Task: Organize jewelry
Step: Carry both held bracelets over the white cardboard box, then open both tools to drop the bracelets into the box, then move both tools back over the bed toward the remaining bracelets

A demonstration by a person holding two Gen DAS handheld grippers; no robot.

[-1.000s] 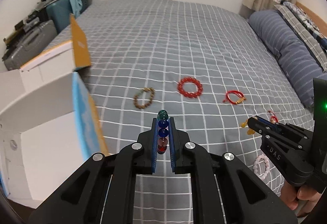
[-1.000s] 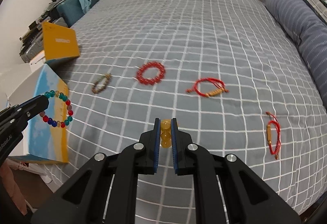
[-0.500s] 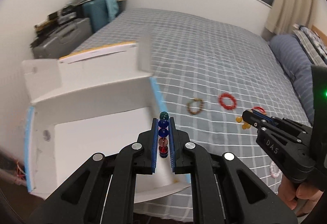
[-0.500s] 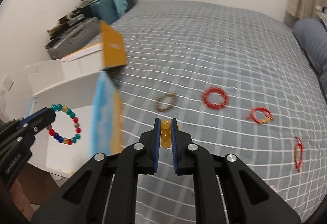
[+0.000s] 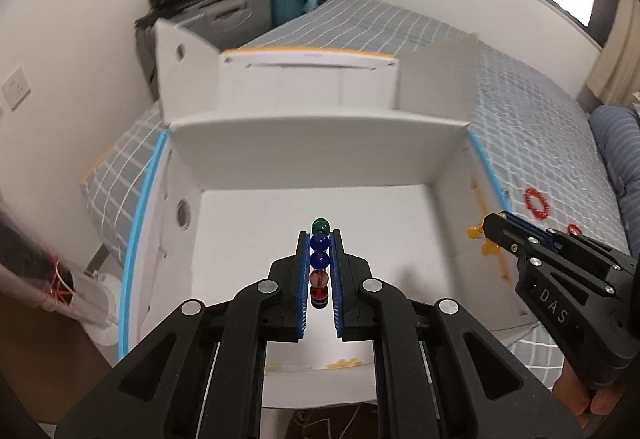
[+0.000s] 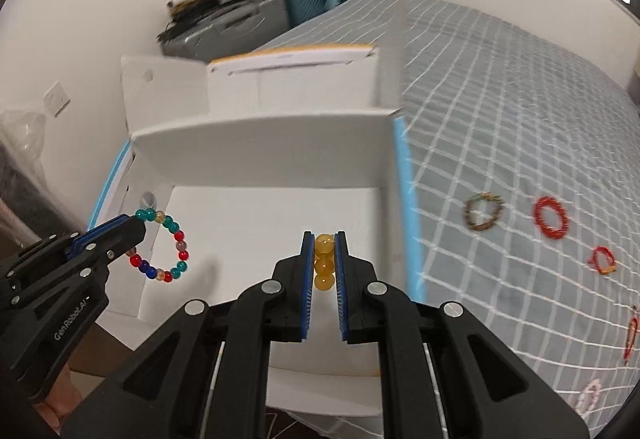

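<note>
1. Left gripper (image 5: 319,259) angled steeply down over the open white box (image 5: 320,143); jaws clenched on the multicoloured bead bracelet (image 5: 320,263), five beads lined up between the blue pads.
2. Right gripper (image 6: 325,263) at the same downward tilt, above the box's right half; jaws clenched on the amber bead bracelet (image 6: 324,267), three beads showing between the pads.
3. Each hand visible only as fingers at the lower frame edge, wrapped round the other tool's handle.
4. Count: two grippers, two held bracelets, one box.
5. On the grey checked bedspread (image 6: 520,99), beyond the box's blue-edged right wall: brown bead bracelet (image 6: 483,211), red bead bracelet (image 6: 551,217), two red cord bracelets (image 6: 603,260), pale pink bracelet (image 6: 588,397) near the lower edge. Five lying loose.
6. Right wrist view alone shows the multicoloured bracelet as a full hanging loop and all five loose pieces; left wrist view shows only two red ones.
7. Far corner: suitcases (image 5: 256,11), blurred.
</note>
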